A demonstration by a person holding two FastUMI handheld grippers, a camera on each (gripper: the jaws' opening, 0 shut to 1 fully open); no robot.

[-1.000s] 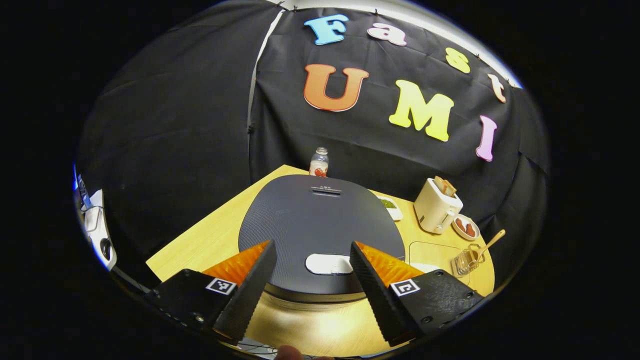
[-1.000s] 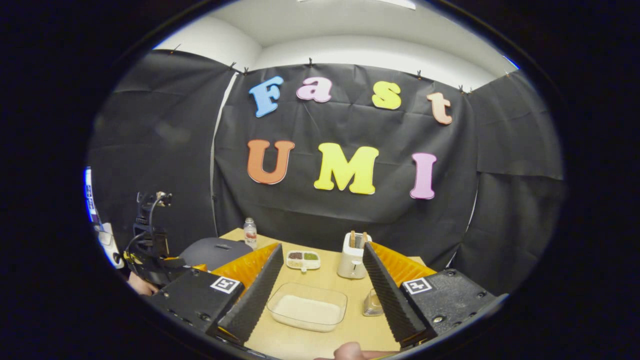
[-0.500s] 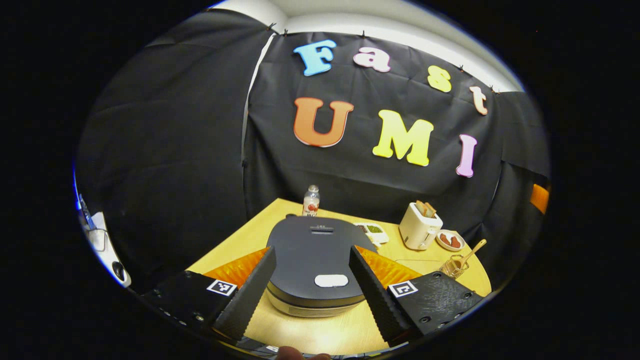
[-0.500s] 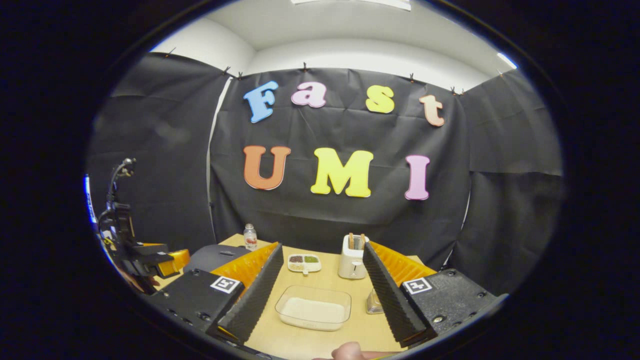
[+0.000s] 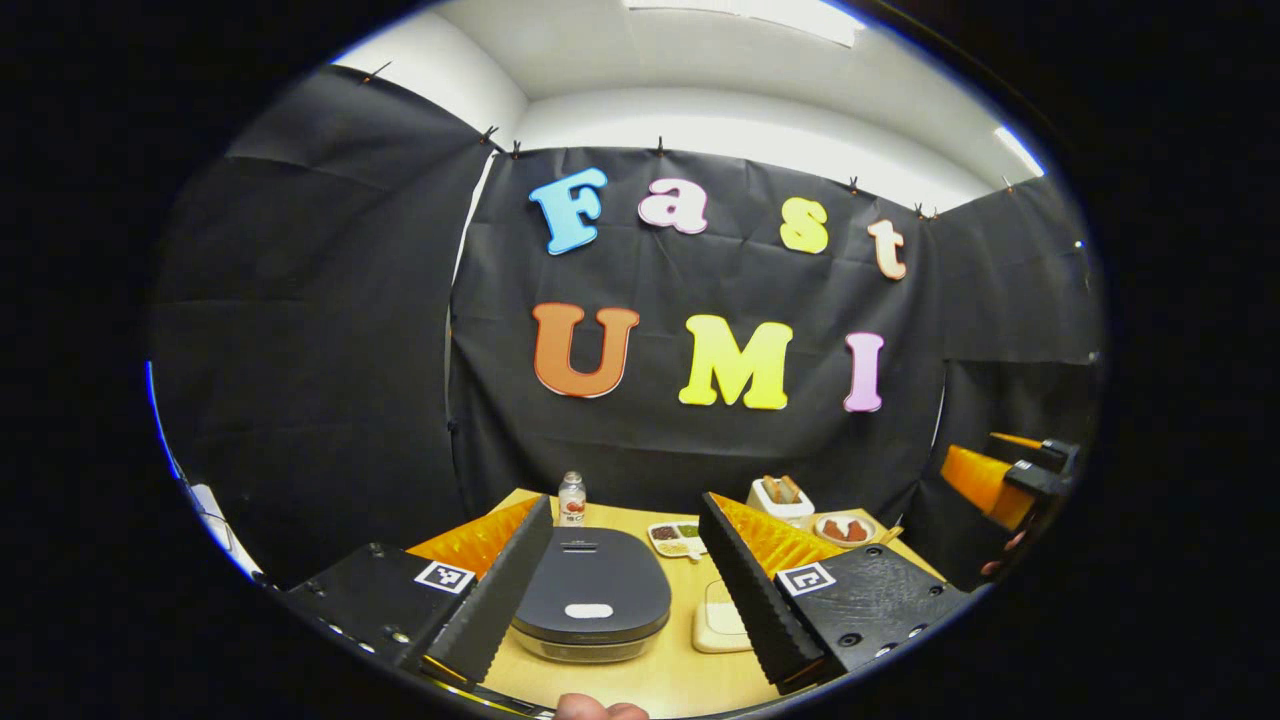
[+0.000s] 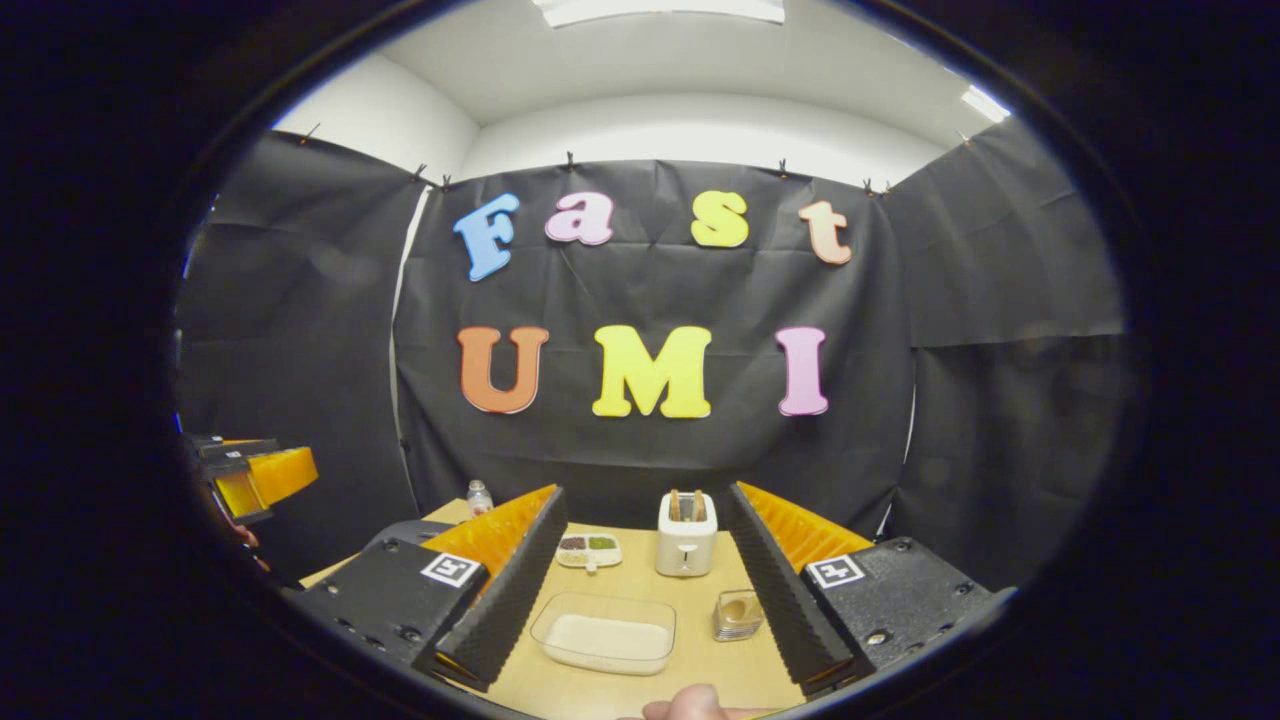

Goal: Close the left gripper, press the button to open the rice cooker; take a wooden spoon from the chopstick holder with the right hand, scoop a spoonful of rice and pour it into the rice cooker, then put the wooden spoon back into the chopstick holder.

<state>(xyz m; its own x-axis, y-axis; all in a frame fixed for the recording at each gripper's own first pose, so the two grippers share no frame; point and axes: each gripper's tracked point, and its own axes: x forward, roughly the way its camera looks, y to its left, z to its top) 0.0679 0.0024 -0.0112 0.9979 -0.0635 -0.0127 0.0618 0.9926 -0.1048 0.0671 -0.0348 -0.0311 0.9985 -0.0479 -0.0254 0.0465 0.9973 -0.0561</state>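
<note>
Fingers: left gripper (image 5: pixel 625 590) spread wide, empty | right gripper (image 6: pixel 640 590) likewise | rice cooker (image 5: pixel 592 597) lid down, framed between left fingers | judged: must close before pressing button (image 5: pixel 588 611).

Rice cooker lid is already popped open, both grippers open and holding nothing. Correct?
Not quite. The left gripper view shows the rice cooker with its lid down, shut. The rest holds: left gripper and right gripper are open and empty.

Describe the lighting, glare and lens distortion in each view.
Left gripper view: fisheye bows the wall; ceiling light bright; soft sheen on the rice cooker lid. Right gripper view: same curvature; ceiling panel overexposed; table evenly lit, sharp.
</note>
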